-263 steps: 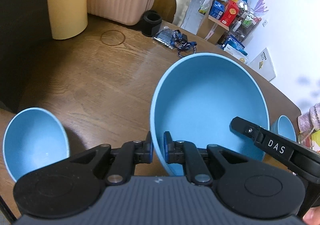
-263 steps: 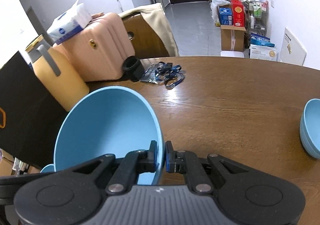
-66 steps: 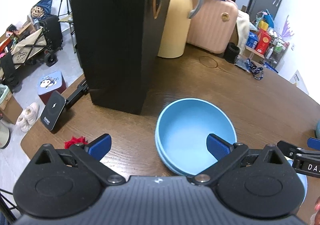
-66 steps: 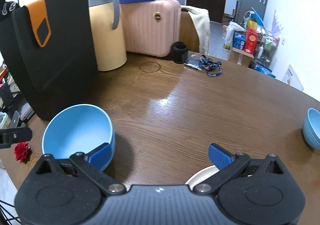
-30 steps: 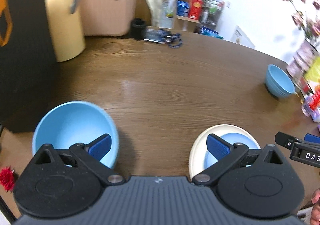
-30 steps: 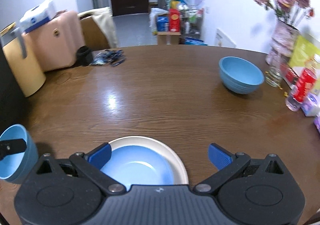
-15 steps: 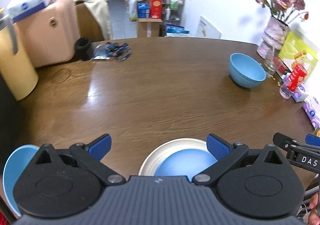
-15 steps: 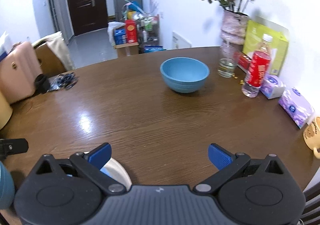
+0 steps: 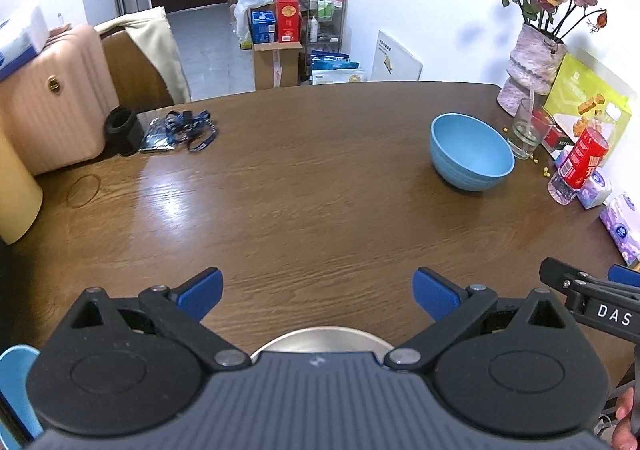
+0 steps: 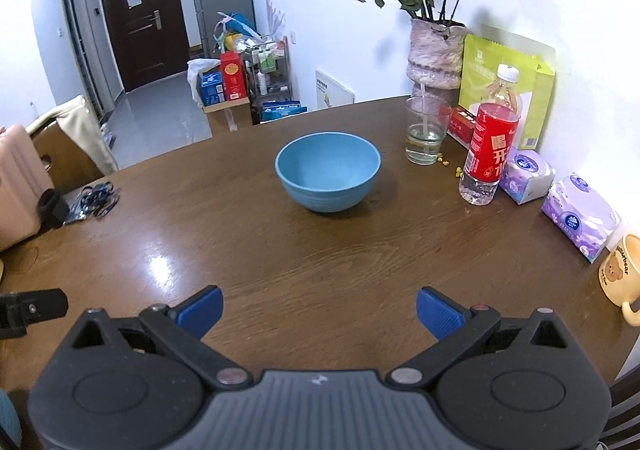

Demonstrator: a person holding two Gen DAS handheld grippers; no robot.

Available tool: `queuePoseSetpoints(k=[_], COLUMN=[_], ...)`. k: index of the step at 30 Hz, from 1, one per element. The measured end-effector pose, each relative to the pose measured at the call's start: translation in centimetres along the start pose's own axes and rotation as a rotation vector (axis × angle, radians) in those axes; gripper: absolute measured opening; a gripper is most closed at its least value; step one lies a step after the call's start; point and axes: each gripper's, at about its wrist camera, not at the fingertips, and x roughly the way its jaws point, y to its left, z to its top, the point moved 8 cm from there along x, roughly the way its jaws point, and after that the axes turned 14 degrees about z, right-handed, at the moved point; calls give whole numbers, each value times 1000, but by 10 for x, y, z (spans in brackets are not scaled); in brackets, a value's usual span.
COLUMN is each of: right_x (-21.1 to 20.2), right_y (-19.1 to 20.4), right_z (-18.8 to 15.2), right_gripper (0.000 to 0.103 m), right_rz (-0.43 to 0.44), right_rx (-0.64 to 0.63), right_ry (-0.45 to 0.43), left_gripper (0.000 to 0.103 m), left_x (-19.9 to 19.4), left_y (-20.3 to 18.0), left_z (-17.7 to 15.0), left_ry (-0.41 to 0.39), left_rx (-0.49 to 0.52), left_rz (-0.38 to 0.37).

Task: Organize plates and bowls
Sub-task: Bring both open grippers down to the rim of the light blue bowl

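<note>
A blue bowl [image 9: 471, 151] [image 10: 328, 171] stands upright on the brown wooden table [image 9: 300, 177], far ahead of both grippers. My left gripper [image 9: 318, 292] is open and holds nothing. Just below it the rim of a white plate [image 9: 320, 338] shows, mostly hidden by the gripper body. A sliver of another blue bowl [image 9: 16, 382] sits at the bottom left edge. My right gripper [image 10: 319, 312] is open and empty above bare table, pointed at the far bowl; its tip also shows at the right of the left wrist view.
A glass [image 10: 425, 135], a red-labelled bottle [image 10: 490, 153], tissue packs [image 10: 580, 215], a vase of flowers [image 10: 436, 53] and a mug [image 10: 622, 274] crowd the table's right edge. A pink suitcase [image 9: 44, 105], a black cup [image 9: 122, 125] and a blue lanyard [image 9: 188, 129] lie at the far left.
Both grippers have swung right, from the left bowl over the plate toward the far blue bowl. The plate has slid under the left gripper and left the right wrist view.
</note>
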Motion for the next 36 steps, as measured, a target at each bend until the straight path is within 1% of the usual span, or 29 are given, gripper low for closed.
queuePoseSetpoints(k=[13, 21, 26, 31, 36], right_x=[35, 62, 82, 100, 120], right_y=[-36, -64, -74, -83, -98], right_z=[36, 57, 74, 91, 107], right_gripper=[103, 103, 103, 103, 103], right_rz=[-11, -12, 2, 13, 13], right_rx=[51, 86, 80, 62, 51], right_ry=[17, 27, 36, 49, 70], left_gripper=[103, 103, 103, 103, 103], left_x=[23, 43, 57, 75, 101], left_y=[-49, -72, -88, -105, -125], left_z=[39, 67, 86, 101, 112], left_ry=[9, 22, 25, 36, 80], left_rx=[-2, -45, -61, -64, -58], left_rz=[-3, 2, 1, 24, 31])
